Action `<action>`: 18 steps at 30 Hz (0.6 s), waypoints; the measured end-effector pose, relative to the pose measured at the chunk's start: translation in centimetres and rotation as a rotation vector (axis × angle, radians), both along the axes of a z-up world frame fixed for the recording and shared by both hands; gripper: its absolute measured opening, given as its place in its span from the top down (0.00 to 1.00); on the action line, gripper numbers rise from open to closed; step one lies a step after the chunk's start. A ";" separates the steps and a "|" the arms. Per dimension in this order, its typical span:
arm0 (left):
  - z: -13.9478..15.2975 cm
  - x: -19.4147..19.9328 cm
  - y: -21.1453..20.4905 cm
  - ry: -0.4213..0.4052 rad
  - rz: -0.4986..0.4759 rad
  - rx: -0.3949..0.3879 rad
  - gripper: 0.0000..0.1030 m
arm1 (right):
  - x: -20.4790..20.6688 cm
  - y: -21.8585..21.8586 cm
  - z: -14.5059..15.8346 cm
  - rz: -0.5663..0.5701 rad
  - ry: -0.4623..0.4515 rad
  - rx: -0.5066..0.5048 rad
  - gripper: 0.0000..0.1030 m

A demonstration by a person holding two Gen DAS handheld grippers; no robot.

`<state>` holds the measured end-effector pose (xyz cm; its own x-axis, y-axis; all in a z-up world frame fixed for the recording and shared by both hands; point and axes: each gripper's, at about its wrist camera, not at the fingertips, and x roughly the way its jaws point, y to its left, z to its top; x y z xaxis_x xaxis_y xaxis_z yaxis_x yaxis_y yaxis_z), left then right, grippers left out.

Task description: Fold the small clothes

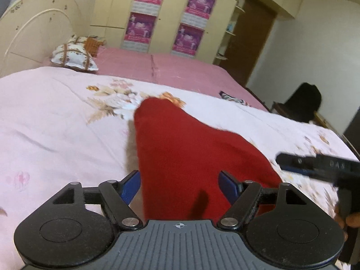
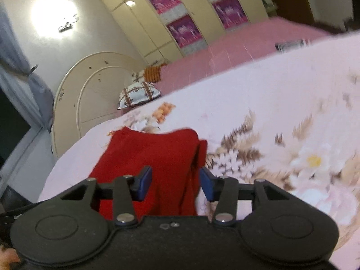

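A small red garment lies on the pale pink floral bedsheet. It narrows toward its far end. My left gripper is open, with its blue-padded fingers on either side of the garment's near end. The right gripper shows blurred at the right edge of the left wrist view. In the right wrist view the red garment lies with a fold along its right side. My right gripper is open over the garment's near edge. Whether the fingers touch the cloth is not clear.
A darker pink sheet covers the far half of the bed. Patterned pillows lie by the cream headboard. A cream wardrobe with purple posters stands behind. A small striped cloth lies far right. A dark chair stands beside the bed.
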<state>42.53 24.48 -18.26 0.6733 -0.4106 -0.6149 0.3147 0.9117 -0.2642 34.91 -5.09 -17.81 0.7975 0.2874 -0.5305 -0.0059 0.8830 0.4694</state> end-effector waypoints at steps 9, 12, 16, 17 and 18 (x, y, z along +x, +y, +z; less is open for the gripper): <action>-3.9 -3.6 -1.5 0.066 -0.023 0.110 0.27 | -5.2 4.6 -0.8 0.115 0.031 -0.205 0.61; -5.0 -3.5 -0.6 0.094 0.002 0.054 0.27 | -4.8 5.0 -3.1 0.106 0.118 -0.261 0.62; -4.7 -3.9 -0.7 0.086 -0.024 0.081 0.27 | -5.7 3.7 -4.6 0.072 0.149 -0.162 0.63; -4.6 -3.9 -0.5 0.093 -0.028 0.073 0.27 | -5.8 4.1 -4.2 0.083 0.150 -0.191 0.62; -4.4 -4.0 -0.3 0.101 -0.032 0.066 0.27 | -5.9 4.4 -3.9 0.098 0.152 -0.217 0.61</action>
<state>38.52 24.21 -22.65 0.5939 -0.3875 -0.7051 0.3191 0.9179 -0.2357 29.01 -0.66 -21.68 0.6781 0.2253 -0.6996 -0.0399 0.9618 0.2710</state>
